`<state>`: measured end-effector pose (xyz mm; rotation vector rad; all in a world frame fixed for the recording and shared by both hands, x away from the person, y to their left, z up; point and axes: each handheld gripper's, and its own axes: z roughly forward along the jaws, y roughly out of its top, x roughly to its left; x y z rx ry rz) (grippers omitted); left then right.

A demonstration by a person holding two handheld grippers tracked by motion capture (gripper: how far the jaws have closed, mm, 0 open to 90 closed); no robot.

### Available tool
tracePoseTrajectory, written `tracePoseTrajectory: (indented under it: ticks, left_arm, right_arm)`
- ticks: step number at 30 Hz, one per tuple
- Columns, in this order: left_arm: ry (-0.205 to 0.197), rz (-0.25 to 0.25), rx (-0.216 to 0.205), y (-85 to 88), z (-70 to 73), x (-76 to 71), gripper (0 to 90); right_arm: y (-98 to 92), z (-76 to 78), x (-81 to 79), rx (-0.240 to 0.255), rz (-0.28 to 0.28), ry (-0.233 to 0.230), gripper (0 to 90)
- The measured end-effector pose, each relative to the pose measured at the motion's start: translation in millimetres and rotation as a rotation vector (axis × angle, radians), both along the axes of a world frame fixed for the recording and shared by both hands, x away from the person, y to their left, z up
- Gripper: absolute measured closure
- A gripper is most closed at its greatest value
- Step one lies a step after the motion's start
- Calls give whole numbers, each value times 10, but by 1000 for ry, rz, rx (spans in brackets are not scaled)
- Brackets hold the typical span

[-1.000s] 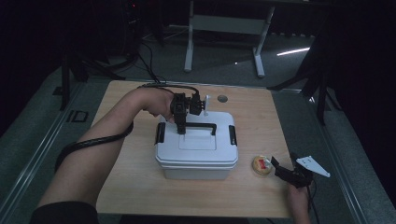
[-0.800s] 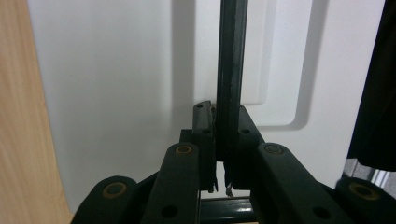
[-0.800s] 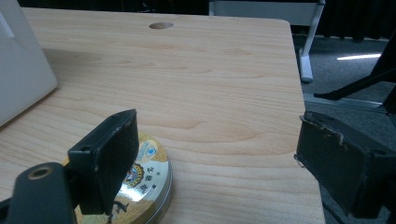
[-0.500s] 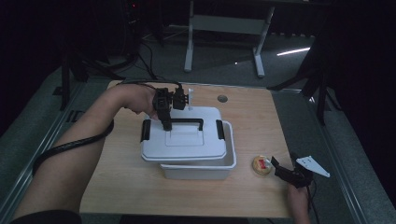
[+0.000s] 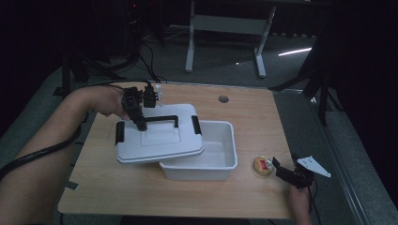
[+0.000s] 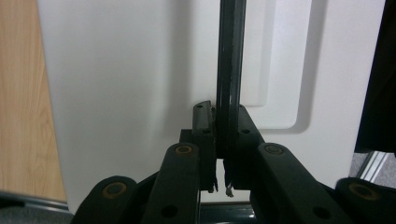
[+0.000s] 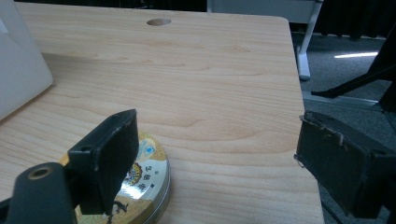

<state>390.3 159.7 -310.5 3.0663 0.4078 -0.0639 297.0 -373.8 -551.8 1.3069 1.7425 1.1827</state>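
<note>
The left gripper [image 5: 140, 123] was clamped on the black carrying handle [image 5: 162, 120] of a white plastic lid [image 5: 159, 140], its two jaws pinching the handle's bar from both sides. In the left gripper view the bar [image 6: 230, 70] ran straight up between the black fingertips [image 6: 204, 126], which pressed against it, with the lid's white top [image 6: 121, 84] spread out behind. The lid hung off the white storage box [image 5: 211, 152], shifted toward the table's left and slightly tilted; its right edge overlapped the box's left rim, so the right part of the box's bare interior lay uncovered. Whether the lid rested on that rim or was clear of it could not be told.

The lid was a rounded rectangle with a shallow recessed panel under the handle and a black latch clip on each short end [image 5: 120, 132]. The box beneath was a plain white tub standing on the wooden table [image 5: 263, 117].

The right gripper [image 5: 286, 171] lay near the table's front right corner with its jaws spread wide and nothing between them. A small round tin [image 5: 264, 165] with a gold-printed lid sat just beside its left jaw; in the right gripper view the tin [image 7: 140, 179] lay partly behind that jaw, and wood grain showed in the gap between the jaws.
</note>
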Motion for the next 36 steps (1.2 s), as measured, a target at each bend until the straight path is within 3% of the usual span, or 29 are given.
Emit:
tracePoseTrajectory:
  ticks: [11, 19, 24, 27, 36]
  left_arm:
    - [5, 107, -10, 568, -47, -133, 833]
    - [16, 208, -28, 1105, -115, -282, 833]
    - [31, 256, -24, 1364, -272, -334, 833]
    - [29, 280, -42, 1465, -377, -338, 833]
    - [27, 303, -82, 1543, -766, -246, 833]
  right_arm:
    - [8, -1, 10, -12, -1, 7, 127]
    - [16, -1, 14, -19, -4, 9, 127]
    - [23, -1, 14, -22, -5, 12, 127]
    - [26, -1, 15, -28, -6, 15, 127]
    - [31, -1, 16, -30, -5, 17, 127]
